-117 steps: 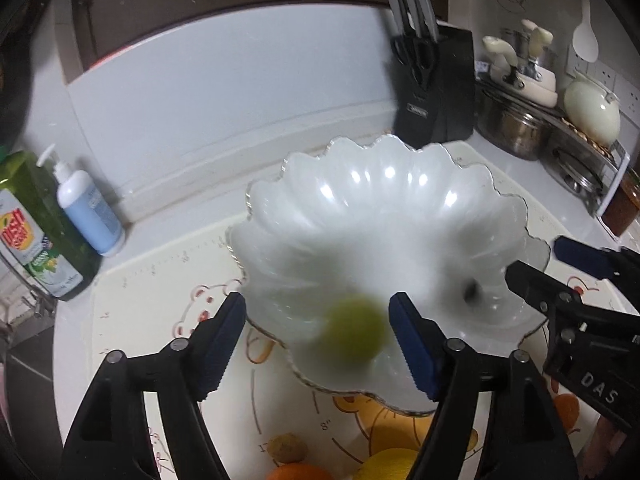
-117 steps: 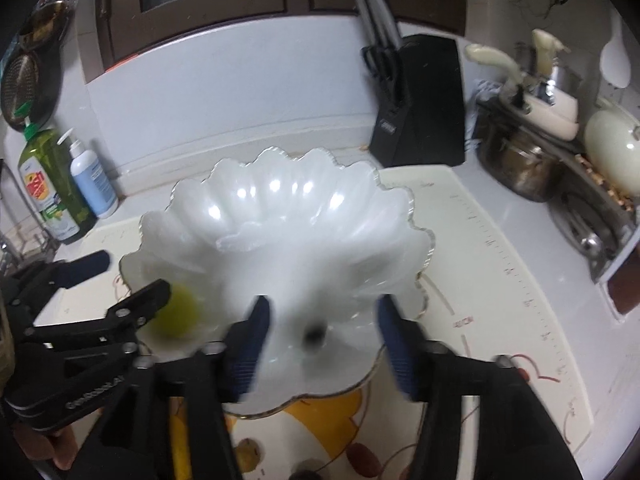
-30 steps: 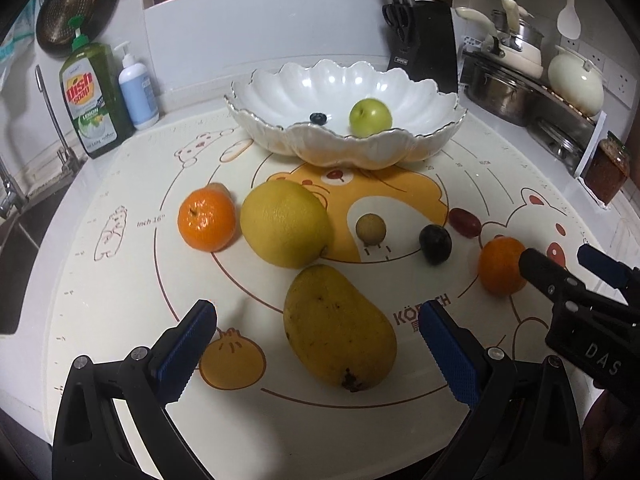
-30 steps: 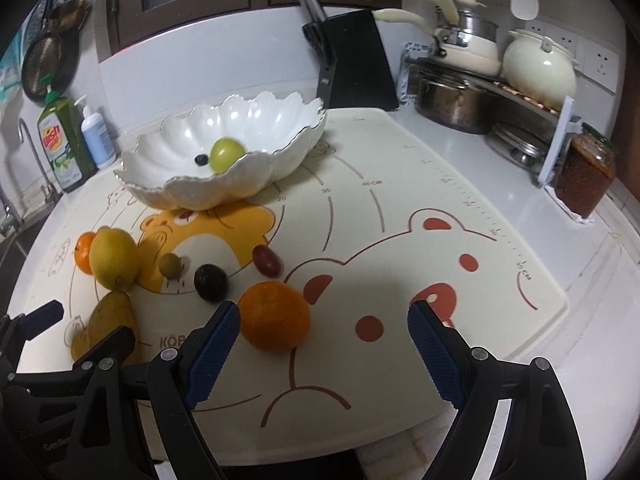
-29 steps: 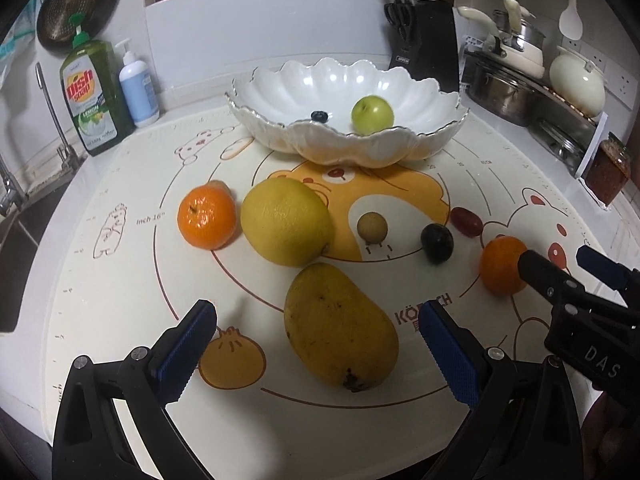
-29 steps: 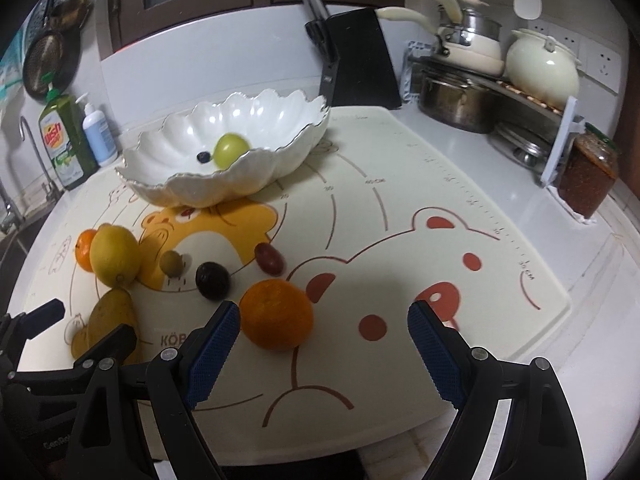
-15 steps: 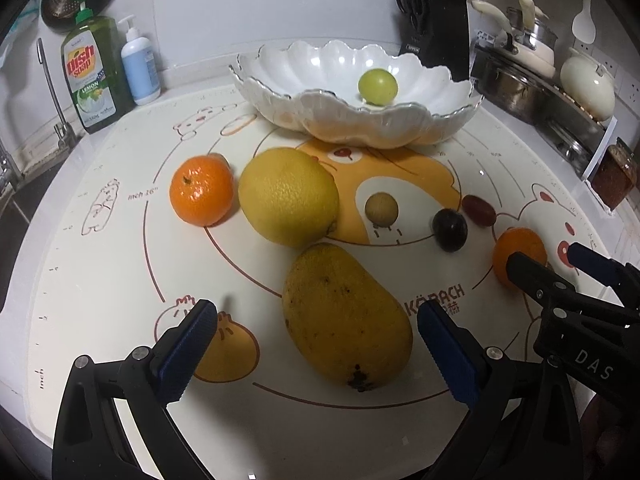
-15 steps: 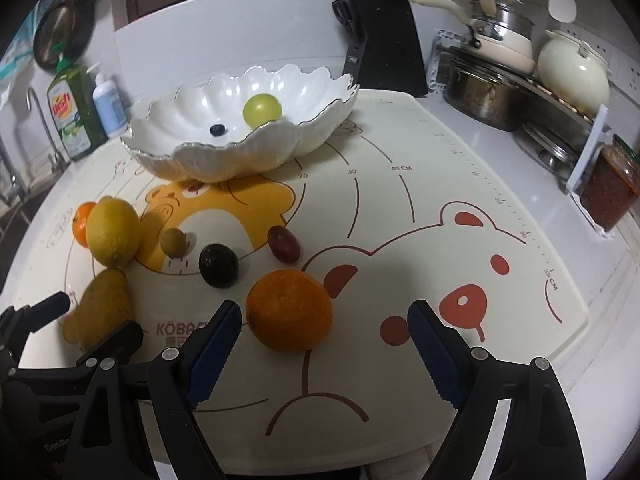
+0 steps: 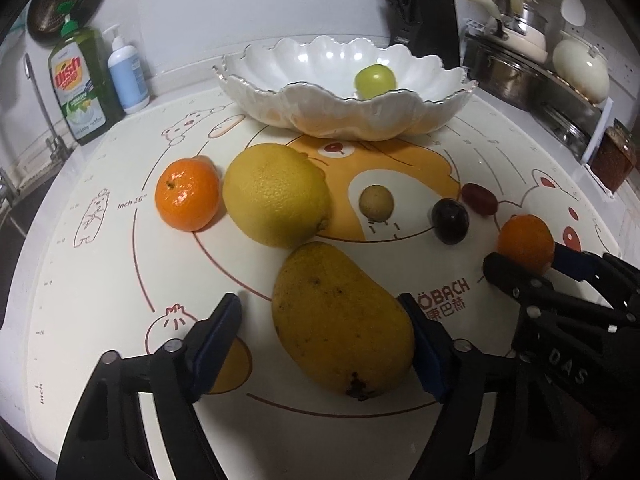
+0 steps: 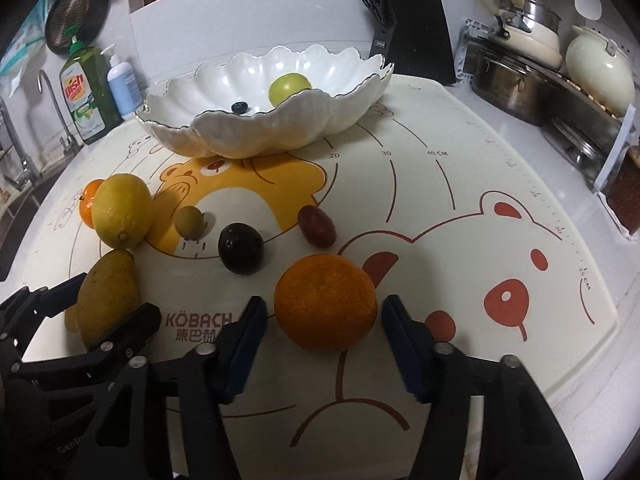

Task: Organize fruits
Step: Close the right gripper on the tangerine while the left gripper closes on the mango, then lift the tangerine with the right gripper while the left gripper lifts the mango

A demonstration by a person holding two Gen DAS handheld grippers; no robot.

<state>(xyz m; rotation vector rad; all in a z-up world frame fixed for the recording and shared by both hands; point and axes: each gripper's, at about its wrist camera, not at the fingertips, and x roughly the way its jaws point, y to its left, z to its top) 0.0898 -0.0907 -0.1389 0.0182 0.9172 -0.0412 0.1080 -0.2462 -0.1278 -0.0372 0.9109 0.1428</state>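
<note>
My left gripper [image 9: 324, 340] is open with its jaws on either side of the yellow mango [image 9: 340, 316], one pad touching its right side. My right gripper [image 10: 324, 340] is open around an orange [image 10: 326, 300], not touching it. A white scalloped bowl [image 10: 280, 136] at the back holds a green fruit [image 10: 289, 87] and a blueberry [image 10: 239, 108]. On the mat lie a big lemon [image 9: 276, 194], a tangerine [image 9: 186, 194], a small brown fruit [image 9: 376, 203], a dark plum [image 9: 450, 221] and a red grape [image 9: 479, 199].
The fruits lie on a cartoon bear mat [image 10: 460, 208]. Dish soap [image 9: 82, 84] and a pump bottle [image 9: 127, 76] stand at the back left by the sink. A knife block [image 10: 412, 28], pots [image 10: 516, 80] and a jar [image 10: 624, 196] stand at the right.
Both grippers have moved forward and down from above the bowl to the mat. The left jaws now flank the mango and the right jaws flank the orange, narrower than before.
</note>
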